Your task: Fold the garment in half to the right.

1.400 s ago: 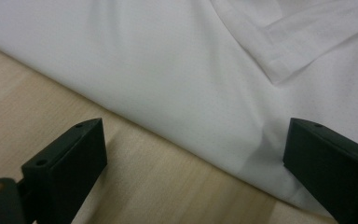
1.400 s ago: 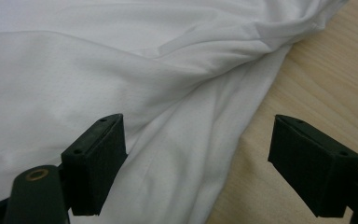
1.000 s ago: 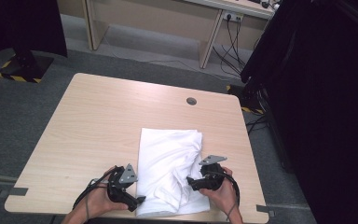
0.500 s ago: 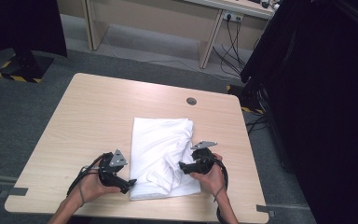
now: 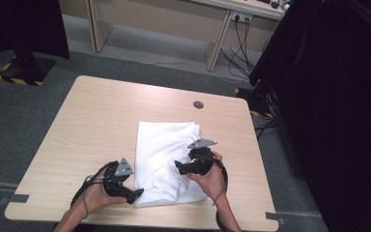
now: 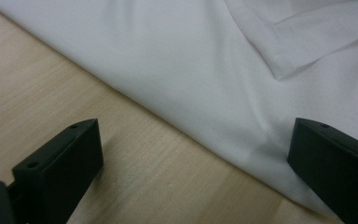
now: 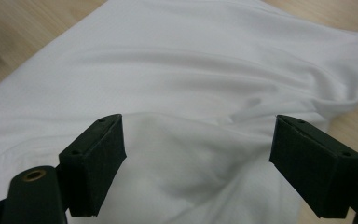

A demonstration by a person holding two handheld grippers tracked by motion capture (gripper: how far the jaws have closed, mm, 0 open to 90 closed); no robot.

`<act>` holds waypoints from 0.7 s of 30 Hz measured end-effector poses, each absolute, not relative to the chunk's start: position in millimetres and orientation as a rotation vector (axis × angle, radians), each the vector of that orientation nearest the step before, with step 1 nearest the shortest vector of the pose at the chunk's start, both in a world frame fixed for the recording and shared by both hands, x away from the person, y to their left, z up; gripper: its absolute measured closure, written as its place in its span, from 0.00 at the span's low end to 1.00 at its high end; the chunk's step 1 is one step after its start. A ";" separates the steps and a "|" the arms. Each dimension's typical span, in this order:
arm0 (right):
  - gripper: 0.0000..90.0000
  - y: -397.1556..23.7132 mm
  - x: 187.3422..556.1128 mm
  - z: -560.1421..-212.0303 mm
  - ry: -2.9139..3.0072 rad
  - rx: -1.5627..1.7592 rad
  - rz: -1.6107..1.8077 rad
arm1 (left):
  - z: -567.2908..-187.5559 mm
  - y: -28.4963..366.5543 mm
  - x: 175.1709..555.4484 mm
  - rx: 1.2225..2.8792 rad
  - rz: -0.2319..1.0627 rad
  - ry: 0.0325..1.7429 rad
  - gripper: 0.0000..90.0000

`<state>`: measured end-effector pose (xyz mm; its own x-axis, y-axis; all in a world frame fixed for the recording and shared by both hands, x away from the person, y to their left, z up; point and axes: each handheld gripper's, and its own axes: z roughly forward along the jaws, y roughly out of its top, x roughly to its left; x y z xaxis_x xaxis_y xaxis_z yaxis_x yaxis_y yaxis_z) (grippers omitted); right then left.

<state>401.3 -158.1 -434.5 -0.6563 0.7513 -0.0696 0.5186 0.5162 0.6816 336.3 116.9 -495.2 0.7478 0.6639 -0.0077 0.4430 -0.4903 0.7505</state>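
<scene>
Tabletop (image 5: pixel 96 121) wood carried a folded white cloth (image 5: pixel 162 145) near its near edge, right of centre. The left gripper (image 5: pixel 134 195) sat at the cloth's near left corner, its jaws spread wide, one over bare wood and one over the cloth's edge, gripping nothing. The right gripper (image 5: pixel 178 166) hovered over the cloth's rumpled right half, jaws also wide apart, with white folds bulging between them but unpinched.
</scene>
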 end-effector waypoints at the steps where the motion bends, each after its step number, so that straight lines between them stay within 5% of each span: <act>1: 0.20 -151.2 403.5 -436.4 2.413 1.045 0.892 | -495.4 117.3 335.9 2.167 0.367 0.830 0.02; 9: 0.22 -130.2 409.2 -459.6 2.453 1.047 0.740 | -495.5 117.0 335.2 2.168 0.377 0.840 0.01; 21: 0.23 -232.9 370.3 -462.9 2.403 1.274 0.769 | -495.6 116.9 334.8 2.169 0.381 0.841 0.01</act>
<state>370.3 -232.9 -462.9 -0.5544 0.8319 -0.0245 0.6632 0.4594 0.5908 334.8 116.9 -495.6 0.7380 0.6748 0.0020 0.4463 -0.4902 0.7487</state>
